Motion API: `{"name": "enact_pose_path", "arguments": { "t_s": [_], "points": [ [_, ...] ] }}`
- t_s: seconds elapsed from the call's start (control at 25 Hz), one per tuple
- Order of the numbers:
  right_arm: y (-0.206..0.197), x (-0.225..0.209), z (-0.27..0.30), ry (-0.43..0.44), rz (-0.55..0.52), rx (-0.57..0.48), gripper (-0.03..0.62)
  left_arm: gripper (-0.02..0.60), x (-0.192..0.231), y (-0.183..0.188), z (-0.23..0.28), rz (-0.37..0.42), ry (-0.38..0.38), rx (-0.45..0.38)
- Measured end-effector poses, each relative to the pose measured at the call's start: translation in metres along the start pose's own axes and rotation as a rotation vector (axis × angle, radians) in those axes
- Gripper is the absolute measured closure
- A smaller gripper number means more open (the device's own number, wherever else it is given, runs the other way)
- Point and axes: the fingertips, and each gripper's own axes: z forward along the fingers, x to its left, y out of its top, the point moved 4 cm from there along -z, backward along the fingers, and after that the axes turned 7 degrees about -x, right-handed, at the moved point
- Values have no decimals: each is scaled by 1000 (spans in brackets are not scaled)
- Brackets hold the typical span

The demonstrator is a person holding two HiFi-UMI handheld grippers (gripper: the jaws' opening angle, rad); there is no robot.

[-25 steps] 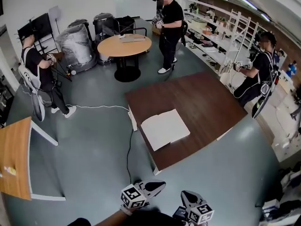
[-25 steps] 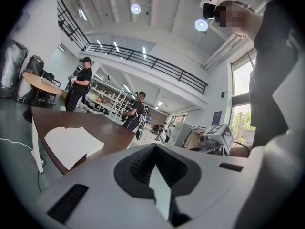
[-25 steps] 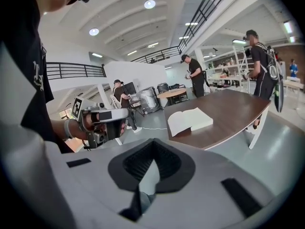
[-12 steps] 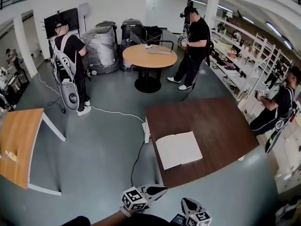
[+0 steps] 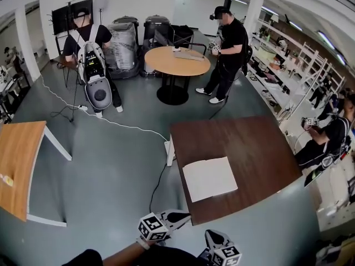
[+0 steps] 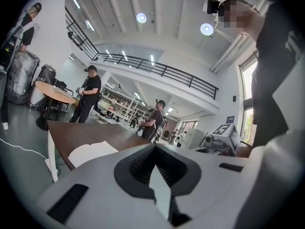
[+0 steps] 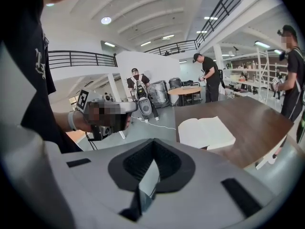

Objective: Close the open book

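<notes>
An open book [image 5: 209,178] with blank white pages lies flat near the front left corner of a dark brown table [image 5: 252,140]. It also shows in the left gripper view as the book [image 6: 93,151] and in the right gripper view as the book [image 7: 206,132]. My left gripper [image 5: 187,215] and right gripper [image 5: 208,235] are held low in front of my body, well short of the table and off the book. Both are shut, with nothing between their jaws. The left gripper [image 6: 155,148] points over the table's near corner. The right gripper [image 7: 153,144] points left of the book.
A white power strip [image 5: 168,151] and a cable [image 5: 155,184] lie on the grey floor by the table's left edge. A wooden desk [image 5: 19,165] stands at left and a round table [image 5: 176,60] at the back. Three people stand around the room. Shelving [image 5: 288,54] lines the right.
The head view has swung, so the table and book now sit slightly lower and further right. The person with the backpack has walked across the back left. Both grippers stay low, and the book still lies open.
</notes>
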Motion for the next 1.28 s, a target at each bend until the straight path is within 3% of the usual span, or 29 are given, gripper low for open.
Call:
{"name": "enact_pose_path", "arguments": {
  "t_s": [0.24,0.44,0.92,1.28],
  "points": [
    [13,7,10,-14,-8,18,606,577,17,10,-8,-10,15,-1],
    [18,10,26,-24,46,-15,606,577,32,10,-15,-17,8,7],
    [39,35,60,-2,28,28,606,577,57,24,-33,-29,-1,2],
    [24,44,65,22,-65,105,606,577,70,27,-44,-47,8,-11]
  ]
}}
